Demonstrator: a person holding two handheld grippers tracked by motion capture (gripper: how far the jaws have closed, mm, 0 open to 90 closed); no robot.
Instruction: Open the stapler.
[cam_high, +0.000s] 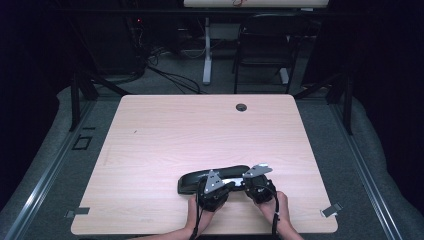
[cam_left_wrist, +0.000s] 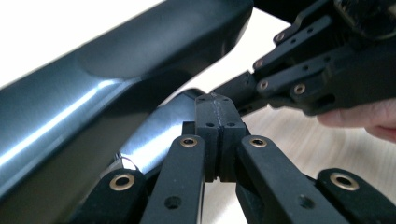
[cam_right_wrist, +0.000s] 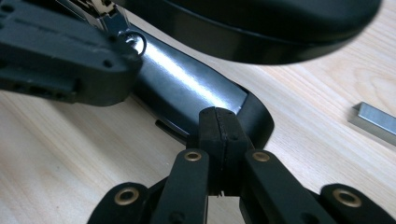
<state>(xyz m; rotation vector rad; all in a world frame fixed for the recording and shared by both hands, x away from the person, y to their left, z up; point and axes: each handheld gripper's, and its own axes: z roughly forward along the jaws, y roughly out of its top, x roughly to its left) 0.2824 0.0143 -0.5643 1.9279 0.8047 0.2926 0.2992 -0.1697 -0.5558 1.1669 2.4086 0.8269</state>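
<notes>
A: From the high view, what is on the tabletop (cam_high: 165, 135)?

B: One long black stapler (cam_high: 197, 179), lying near the person's edge. Two hands hold two grippers against it: the left gripper (cam_high: 216, 186) and the right gripper (cam_high: 256, 184) sit side by side at its right half. Each carries one grey three-cornered plate. There is one dark round hole (cam_high: 241, 107) near the far edge, and one chair (cam_high: 265, 45) stands on the floor beyond.

A: And the left gripper view?

B: The left gripper (cam_left_wrist: 219, 112) has its two fingers (cam_left_wrist: 208, 135) pressed flat together, with no gap showing and nothing visible between them. Their tips lie just at the stapler's (cam_left_wrist: 116, 88) shiny base, under the raised upper arm. The other gripper (cam_left_wrist: 317, 70) is close by at upper right, with part of a hand (cam_left_wrist: 364, 116) below it.

A: The right gripper view?

B: Same count: two fingers (cam_right_wrist: 211, 135), closed on each other, on the right gripper (cam_right_wrist: 218, 116). They touch the rounded end of the stapler (cam_right_wrist: 196, 88) base; whether they pinch its rim I cannot tell. The other gripper (cam_right_wrist: 60, 56) is at upper left. One small strip of staples (cam_right_wrist: 373, 122) lies apart on the wood at right.
</notes>
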